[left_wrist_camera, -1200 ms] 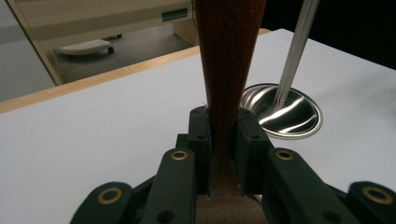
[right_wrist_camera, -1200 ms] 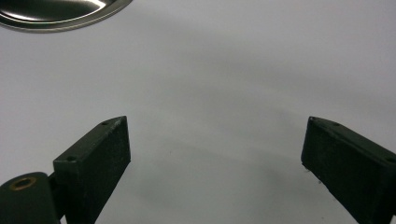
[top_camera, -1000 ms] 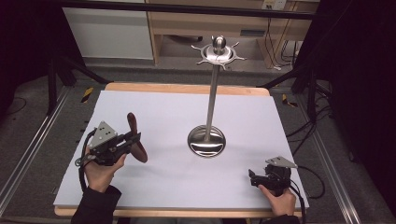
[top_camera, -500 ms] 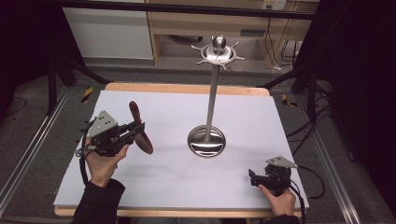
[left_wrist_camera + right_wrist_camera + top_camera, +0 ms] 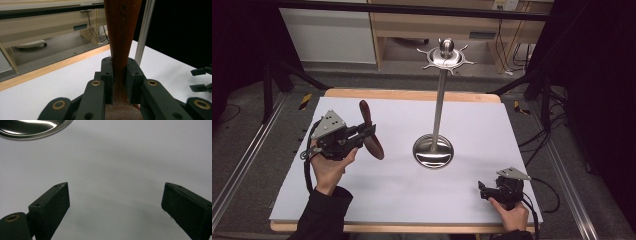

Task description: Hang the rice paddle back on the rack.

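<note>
So far I have the wooden spoon (image 5: 371,134) lifted off the bench (image 5: 362,200) and clamped in my left tool (image 5: 362,136); the left gripper view shows both jaws pressed against the narrow neck of the handle (image 5: 119,75), with the stem rising straight up between them. In the high view the spoon stands nearly upright, bowl end low, handle end leaning slightly away from me, over the left half of the bench and well apart from the steel rack (image 5: 439,100). I judge the pick-up done; what is left, by my reading, is carrying the spoon across to the rack and hanging it on one of the hooks of its crown (image 5: 446,56). My right tool (image 5: 484,191) rests on the bench near the front right corner, jaws spread wide with nothing between them.

Against the earlier frames, the left hand is higher and farther from me, and the spoon has swung from a slanted lie toward vertical. The right tool has not shifted.
</note>
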{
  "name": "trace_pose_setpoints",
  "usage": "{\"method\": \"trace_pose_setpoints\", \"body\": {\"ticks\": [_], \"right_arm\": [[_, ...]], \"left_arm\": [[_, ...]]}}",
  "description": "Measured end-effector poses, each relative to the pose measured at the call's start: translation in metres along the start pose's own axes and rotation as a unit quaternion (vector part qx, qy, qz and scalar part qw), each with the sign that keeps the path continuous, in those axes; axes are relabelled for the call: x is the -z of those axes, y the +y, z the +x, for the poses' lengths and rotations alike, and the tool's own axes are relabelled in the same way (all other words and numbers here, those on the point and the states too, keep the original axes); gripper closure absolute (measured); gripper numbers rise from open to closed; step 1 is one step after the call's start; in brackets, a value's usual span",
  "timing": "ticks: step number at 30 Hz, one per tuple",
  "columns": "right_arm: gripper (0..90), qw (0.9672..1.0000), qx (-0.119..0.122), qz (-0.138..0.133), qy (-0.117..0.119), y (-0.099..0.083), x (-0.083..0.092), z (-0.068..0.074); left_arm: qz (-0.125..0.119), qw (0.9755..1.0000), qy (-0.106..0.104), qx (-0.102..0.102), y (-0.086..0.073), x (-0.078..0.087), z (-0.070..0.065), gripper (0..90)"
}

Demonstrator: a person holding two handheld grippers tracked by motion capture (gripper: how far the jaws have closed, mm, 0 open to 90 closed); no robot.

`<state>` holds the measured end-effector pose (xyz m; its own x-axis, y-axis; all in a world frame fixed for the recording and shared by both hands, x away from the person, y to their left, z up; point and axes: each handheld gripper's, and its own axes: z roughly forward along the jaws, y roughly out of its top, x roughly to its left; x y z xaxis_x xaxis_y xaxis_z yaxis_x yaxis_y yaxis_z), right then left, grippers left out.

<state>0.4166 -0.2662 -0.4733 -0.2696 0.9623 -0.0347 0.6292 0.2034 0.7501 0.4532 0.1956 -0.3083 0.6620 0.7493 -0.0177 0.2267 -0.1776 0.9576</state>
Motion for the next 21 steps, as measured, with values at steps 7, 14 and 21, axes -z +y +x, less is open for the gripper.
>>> {"method": "trace_pose_setpoints", "body": {"ticks": [7, 14, 21], "right_arm": [[8.6, 1.0000, -0.002, -0.001, 0.001, 0.000, 0.000, 0.000], [8.6, 1.0000, -0.003, -0.001, 0.000, 0.000, 0.001, 0.000], [8.5, 1.0000, -0.004, -0.002, 0.001, 0.000, 0.001, 0.000]], "left_arm": [[-0.005, 0.9999, -0.010, -0.008, 0.013, -0.007, -0.009, 78.0], [-0.010, 0.9996, -0.018, -0.018, 0.027, -0.013, -0.018, 78.0], [-0.018, 0.9992, -0.021, -0.030, 0.040, -0.018, -0.026, 78.1]]}}
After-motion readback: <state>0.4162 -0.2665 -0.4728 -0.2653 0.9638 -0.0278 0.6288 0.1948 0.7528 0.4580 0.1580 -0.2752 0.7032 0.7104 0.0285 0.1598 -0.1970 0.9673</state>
